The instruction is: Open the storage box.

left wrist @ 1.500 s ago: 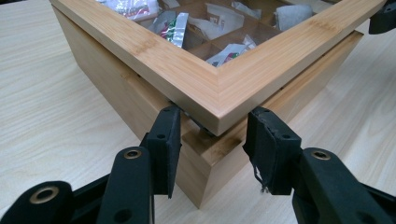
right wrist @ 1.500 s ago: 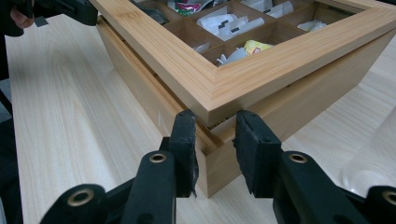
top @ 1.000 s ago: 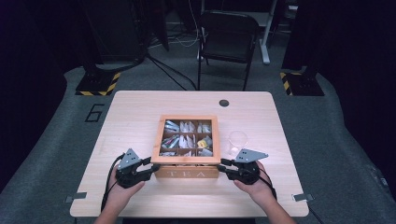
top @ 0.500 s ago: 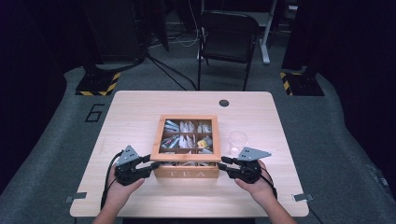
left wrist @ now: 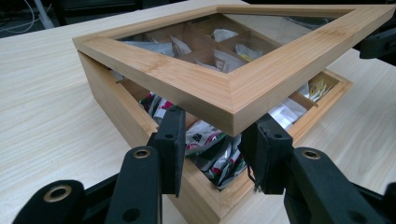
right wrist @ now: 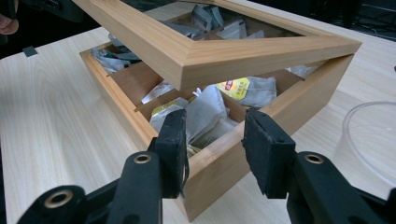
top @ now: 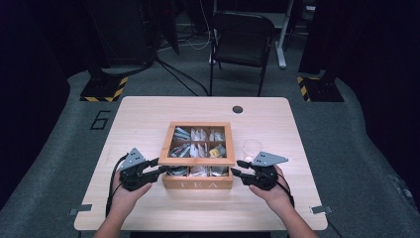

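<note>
A wooden tea box marked TEA stands mid-table, with tea bags in its compartments. Its glass-windowed lid is tilted up at the front. My left gripper is at the front left corner. Its jaws have just been closing and now pinch the lid's corner between the pads. My right gripper is at the front right corner. Its jaws have just been opening and straddle the box's corner without pressing it. There the lid hangs above them.
A clear plastic cup stands just right of the box, close to my right gripper; its rim shows as the cup in the right gripper view. A dark round grommet sits near the table's far edge. A chair stands beyond the table.
Both hands have stayed at the box's front corners. I cannot make out any clear shift of the lid or the box.
</note>
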Demonstrator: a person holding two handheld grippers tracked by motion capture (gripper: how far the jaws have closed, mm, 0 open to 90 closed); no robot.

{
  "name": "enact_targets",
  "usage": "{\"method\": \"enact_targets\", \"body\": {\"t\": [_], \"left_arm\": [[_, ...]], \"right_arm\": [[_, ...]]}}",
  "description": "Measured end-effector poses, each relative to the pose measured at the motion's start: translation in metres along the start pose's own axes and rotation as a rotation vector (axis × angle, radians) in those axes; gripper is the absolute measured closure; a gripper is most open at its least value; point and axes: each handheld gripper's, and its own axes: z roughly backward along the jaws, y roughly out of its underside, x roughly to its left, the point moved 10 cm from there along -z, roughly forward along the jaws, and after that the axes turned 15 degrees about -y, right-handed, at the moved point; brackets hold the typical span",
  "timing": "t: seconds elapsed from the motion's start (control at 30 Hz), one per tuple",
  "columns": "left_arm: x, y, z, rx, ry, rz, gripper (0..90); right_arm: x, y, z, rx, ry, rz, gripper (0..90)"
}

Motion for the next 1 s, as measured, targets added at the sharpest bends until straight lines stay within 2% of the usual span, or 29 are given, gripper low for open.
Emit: {"method": "enact_targets", "body": {"t": [0.27, 0.5, 0.6, 0.9, 0.93, 1.0], "left_arm": [[0.003, -0.006, 0.001, 0.005, -0.012, -0.007, 60.3], [0.007, -0.012, 0.001, -0.01, -0.029, 0.011, 60.1], [0.008, -0.014, 0.002, -0.019, -0.044, -0.01, 58.9], [0.01, -0.024, 0.003, -0.042, -0.059, -0.019, 59.0], [0.01, -0.026, 0.004, -0.044, -0.055, -0.023, 59.1], [0.011, -0.026, 0.004, -0.042, -0.054, -0.029, 59.0]], "right_arm": [[-0.003, -0.006, 0.0, -0.002, 0.009, 0.009, 57.8], [-0.007, -0.016, -0.002, -0.031, 0.003, -0.002, 55.5], [-0.007, -0.02, -0.004, -0.035, 0.002, -0.001, 54.5], [-0.01, -0.03, -0.005, -0.053, 0.024, 0.01, 52.6], [-0.012, -0.032, -0.004, -0.054, 0.023, 0.023, 51.3], [-0.013, -0.033, -0.004, -0.055, 0.028, 0.007, 49.8]]}}
